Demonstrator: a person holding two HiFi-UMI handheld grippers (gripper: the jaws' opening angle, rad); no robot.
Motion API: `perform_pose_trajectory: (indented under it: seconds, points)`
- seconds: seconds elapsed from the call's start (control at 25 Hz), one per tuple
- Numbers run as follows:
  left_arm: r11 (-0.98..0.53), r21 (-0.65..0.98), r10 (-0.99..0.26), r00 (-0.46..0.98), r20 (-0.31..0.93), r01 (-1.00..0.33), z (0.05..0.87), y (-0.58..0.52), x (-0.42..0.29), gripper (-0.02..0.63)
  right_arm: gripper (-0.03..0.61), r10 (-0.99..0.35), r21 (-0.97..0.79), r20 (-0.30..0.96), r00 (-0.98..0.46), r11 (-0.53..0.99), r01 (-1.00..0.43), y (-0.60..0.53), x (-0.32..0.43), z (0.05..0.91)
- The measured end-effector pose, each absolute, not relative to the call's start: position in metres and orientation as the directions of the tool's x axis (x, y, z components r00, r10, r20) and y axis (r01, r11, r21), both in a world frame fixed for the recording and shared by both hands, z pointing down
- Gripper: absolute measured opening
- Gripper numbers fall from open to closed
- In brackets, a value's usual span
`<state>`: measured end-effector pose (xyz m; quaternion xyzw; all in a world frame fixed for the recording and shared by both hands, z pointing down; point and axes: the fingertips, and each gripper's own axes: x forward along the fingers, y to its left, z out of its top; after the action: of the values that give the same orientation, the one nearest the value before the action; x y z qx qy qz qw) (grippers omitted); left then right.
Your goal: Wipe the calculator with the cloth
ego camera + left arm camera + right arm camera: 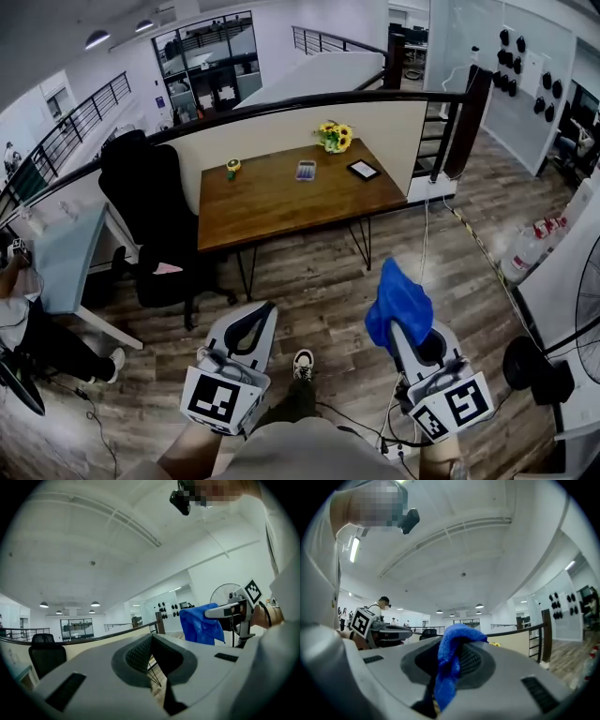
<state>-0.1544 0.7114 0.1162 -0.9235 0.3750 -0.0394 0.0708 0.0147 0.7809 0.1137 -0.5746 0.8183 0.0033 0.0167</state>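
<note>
Open office, wooden desk (281,202) well ahead of both grippers. Calculator (306,170) lies at the desk's far edge, ahead and slightly left of right gripper (397,323), which clamps blue cloth (394,292). Left gripper (265,311) closed, empty. Likely needs a long forward reach.

Ahead of me on the brown wooden table (272,202), the small grey calculator (306,170) lies left of the black tablet (363,169).

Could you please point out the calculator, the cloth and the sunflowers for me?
calculator (306,170): head view, middle of its keypad.
cloth (398,305): head view, middle of the blue bundle.
sunflowers (335,137): head view, the yellow blooms.
</note>
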Motion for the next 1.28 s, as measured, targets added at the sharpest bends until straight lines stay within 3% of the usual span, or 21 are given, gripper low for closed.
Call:
perform_pose_trajectory:
  seconds: [0.8,1.28]
  points:
    - [-0.744,-0.116,-0.666,0.744,0.044,-0.659,0.125,0.484,-0.130,0.003,0.072,-0.947,-0.032,0.056,-0.316,0.314,-0.949,0.558,0.028,0.122]
    - [-0.736,-0.099,-0.676,0.736,0.044,-0.670,0.128,0.342,-0.146,0.003,0.074,-0.957,-0.024,0.039,-0.286,0.285,-0.958,0.409,0.030,0.117]
